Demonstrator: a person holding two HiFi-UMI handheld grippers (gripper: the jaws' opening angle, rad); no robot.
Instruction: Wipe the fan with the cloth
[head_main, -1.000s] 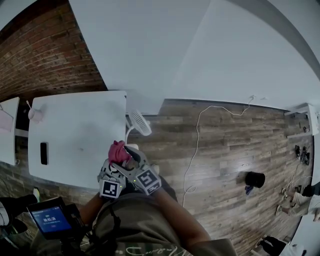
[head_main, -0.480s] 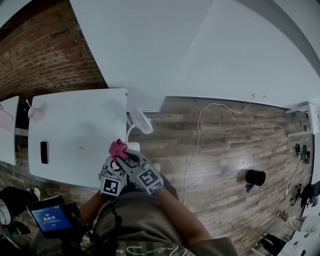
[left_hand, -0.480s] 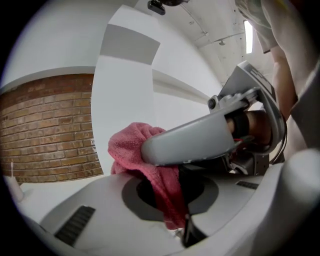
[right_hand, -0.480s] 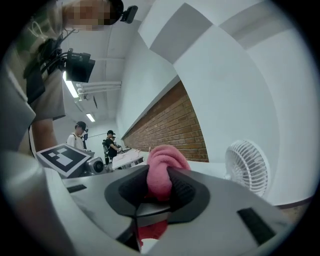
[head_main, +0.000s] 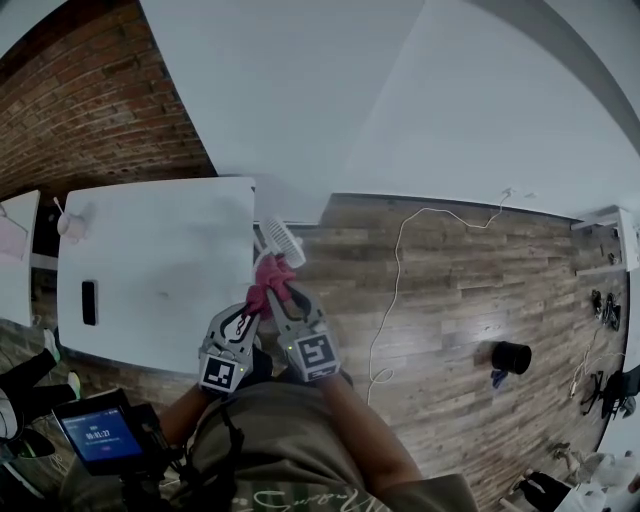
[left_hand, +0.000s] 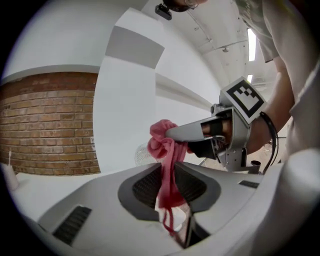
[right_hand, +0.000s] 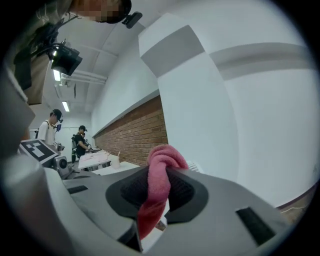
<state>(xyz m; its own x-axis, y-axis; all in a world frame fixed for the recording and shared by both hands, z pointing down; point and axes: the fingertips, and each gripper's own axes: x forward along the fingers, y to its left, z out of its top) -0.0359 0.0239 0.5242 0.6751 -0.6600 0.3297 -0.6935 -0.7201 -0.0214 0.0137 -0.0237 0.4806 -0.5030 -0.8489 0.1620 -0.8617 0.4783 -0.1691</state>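
Open lab-like workroom: white surface (head_main: 150, 270) near brick wall (head_main: 90, 100); wood-plank floor (head_main: 470, 290) right of surface; loose cable (head_main: 398, 245) on floor; two people (right_hand: 80, 141) stand near other tables along brick wall.

I record, by count: one pink cloth (head_main: 272, 275); one white round fan (head_main: 283, 243); one flat black device (head_main: 89, 305); one black cylinder (head_main: 511, 356); one white cable (head_main: 400, 260); my two grey grippers, left gripper (head_main: 257, 301) and right gripper (head_main: 280, 297).

Most of the fan (right_hand: 196, 165) behind the cloth (right_hand: 159, 177).
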